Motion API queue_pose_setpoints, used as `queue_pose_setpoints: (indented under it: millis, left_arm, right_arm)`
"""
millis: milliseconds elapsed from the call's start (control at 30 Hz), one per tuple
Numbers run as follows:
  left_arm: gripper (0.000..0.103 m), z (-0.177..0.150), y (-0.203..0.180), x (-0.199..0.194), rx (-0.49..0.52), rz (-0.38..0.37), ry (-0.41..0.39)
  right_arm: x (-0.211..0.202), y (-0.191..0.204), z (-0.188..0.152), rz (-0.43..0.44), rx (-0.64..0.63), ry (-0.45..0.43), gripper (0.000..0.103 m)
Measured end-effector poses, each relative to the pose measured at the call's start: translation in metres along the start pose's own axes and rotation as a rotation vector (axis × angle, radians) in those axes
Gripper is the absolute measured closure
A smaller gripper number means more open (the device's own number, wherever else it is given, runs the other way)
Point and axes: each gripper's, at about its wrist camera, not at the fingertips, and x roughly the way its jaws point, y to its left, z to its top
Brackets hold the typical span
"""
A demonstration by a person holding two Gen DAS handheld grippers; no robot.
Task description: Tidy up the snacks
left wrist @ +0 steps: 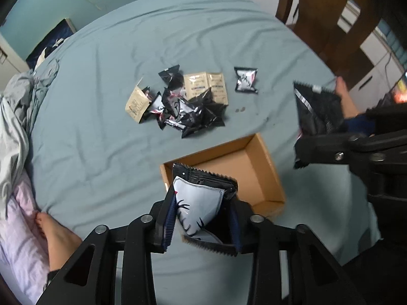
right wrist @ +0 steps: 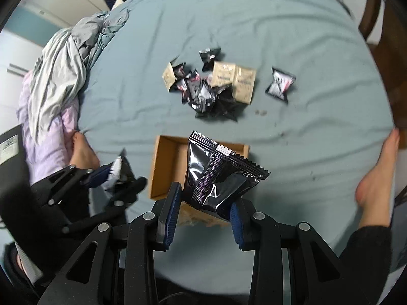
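Left gripper (left wrist: pixel 202 218): I point it steeply down, clamped on a white-faced packet (left wrist: pixel 201 203)
Right gripper (right wrist: pixel 203 211): I hold it angled down above the cardboard box (right wrist: pixel 165 167), clamped on a black packet (right wrist: pixel 216 175)

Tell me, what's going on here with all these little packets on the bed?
A person sitting on a bed with a blue-grey sheet is sorting snacks with a two-finger gripper in each hand. The left gripper holds a black-and-white foil snack packet, and the right gripper holds a shiny black foil packet. Both hang above an open brown cardboard box, which looks empty. A loose pile of black and tan packets waits beyond the box, with one black-and-white packet lying apart.
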Motion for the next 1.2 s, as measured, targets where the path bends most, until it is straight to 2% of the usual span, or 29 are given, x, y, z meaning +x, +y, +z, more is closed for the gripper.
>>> queue_pose_setpoints:
  millis: [67,233,600,800,900,1000,1067,1100,1133,1200]
  left_arm:
    - [0.036,0.000,0.003,0.006,-0.009,0.010,0.032]
    - [0.022,-0.001,0.016,0.006,-0.050,0.039,0.025]
    - [0.022,-0.003,0.059,0.014,-0.146,0.073,0.035]
    - [0.022,-0.004,0.064,0.010,-0.156,0.074,0.017]
    - [0.022,-0.004,0.062,0.010,-0.147,0.075,0.016]
    - [0.022,-0.004,0.060,0.010,-0.136,0.077,0.018]
    - [0.022,-0.005,0.059,0.011,-0.129,0.079,0.019]
    - [0.022,-0.005,0.059,0.011,-0.127,0.080,0.020]
    - [0.022,-0.005,0.059,0.011,-0.126,0.081,0.022]
    - [0.022,-0.005,0.060,0.012,-0.128,0.080,0.024]
  right_arm:
    - [0.003,-0.002,-0.003,-0.019,0.000,0.008,0.069]
    - [0.013,-0.008,-0.008,-0.049,-0.010,0.061,0.069]
    - [0.039,0.008,0.003,-0.084,-0.032,0.105,0.069]
    - [0.045,0.014,0.001,-0.067,-0.063,0.099,0.068]
    - [0.052,0.012,0.000,-0.038,-0.062,0.123,0.066]
    - [0.060,0.008,-0.001,0.007,-0.032,0.168,0.056]
    - [0.062,0.006,0.000,-0.003,-0.014,0.156,0.039]
    - [0.062,0.005,0.000,-0.013,-0.009,0.146,0.034]
    - [0.063,0.005,0.000,-0.020,-0.002,0.140,0.031]
    - [0.066,0.001,0.000,-0.021,0.019,0.146,0.031]
